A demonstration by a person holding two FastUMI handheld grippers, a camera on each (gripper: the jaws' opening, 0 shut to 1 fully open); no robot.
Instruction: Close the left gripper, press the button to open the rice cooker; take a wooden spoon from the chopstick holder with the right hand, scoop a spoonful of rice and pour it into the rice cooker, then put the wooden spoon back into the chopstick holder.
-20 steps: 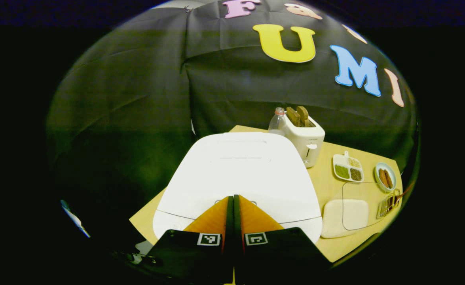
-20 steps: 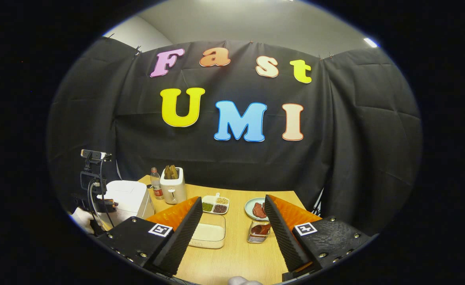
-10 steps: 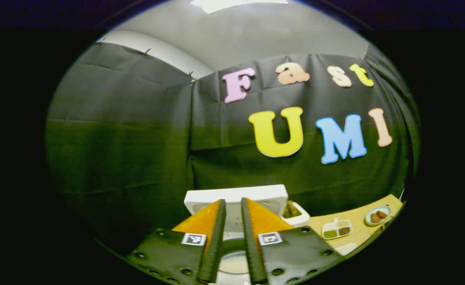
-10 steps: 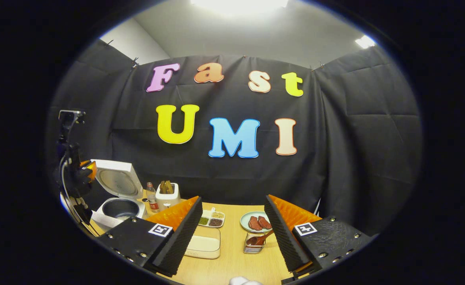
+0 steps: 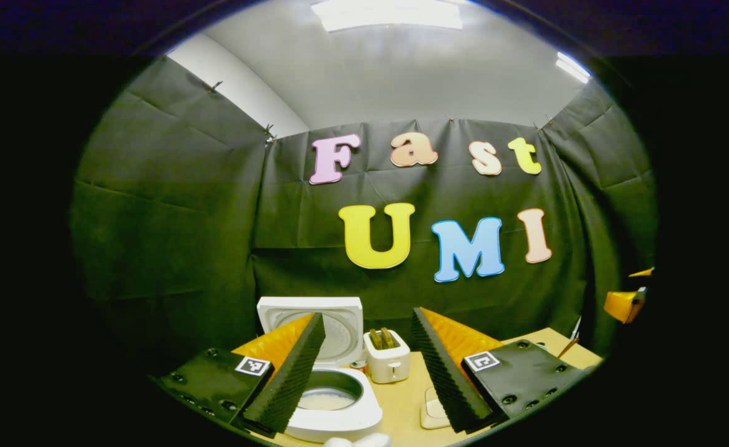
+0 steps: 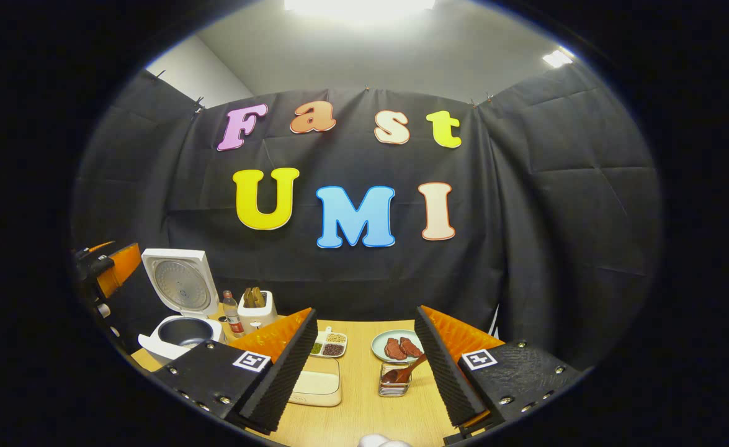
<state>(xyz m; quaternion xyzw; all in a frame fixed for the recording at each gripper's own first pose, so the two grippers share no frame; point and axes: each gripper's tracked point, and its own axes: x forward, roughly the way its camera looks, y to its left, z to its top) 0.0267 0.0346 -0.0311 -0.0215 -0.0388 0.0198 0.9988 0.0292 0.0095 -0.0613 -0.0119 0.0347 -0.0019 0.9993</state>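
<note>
The white rice cooker [image 5: 339, 419] stands open, its lid [image 5: 345, 310] upright and a little rice low in the pot [image 5: 329, 400]. My left gripper [image 5: 367, 318] hangs open and empty just in front of and above it. In the right gripper view the cooker [image 6: 178, 332] is at the far left. A wooden spoon [image 6: 406, 371] leans in the wire chopstick holder [image 6: 393, 388] on the table, just ahead of my right gripper [image 6: 365, 312], which is open and empty. A clear box of rice [image 6: 318, 385] sits to the left of the holder.
A white toaster [image 6: 256, 311] and a bottle [image 6: 232, 315] stand behind the cooker. A divided dish of grains [image 6: 329, 344] and a plate of meat [image 6: 396, 347] lie further back on the wooden table [image 6: 364, 416]. My left gripper [image 6: 113, 264] shows at the far left edge.
The left gripper has lifted off the cooker's front and gone from shut to open. The cooker lid has sprung up. The right gripper stays open and has barely shifted.
</note>
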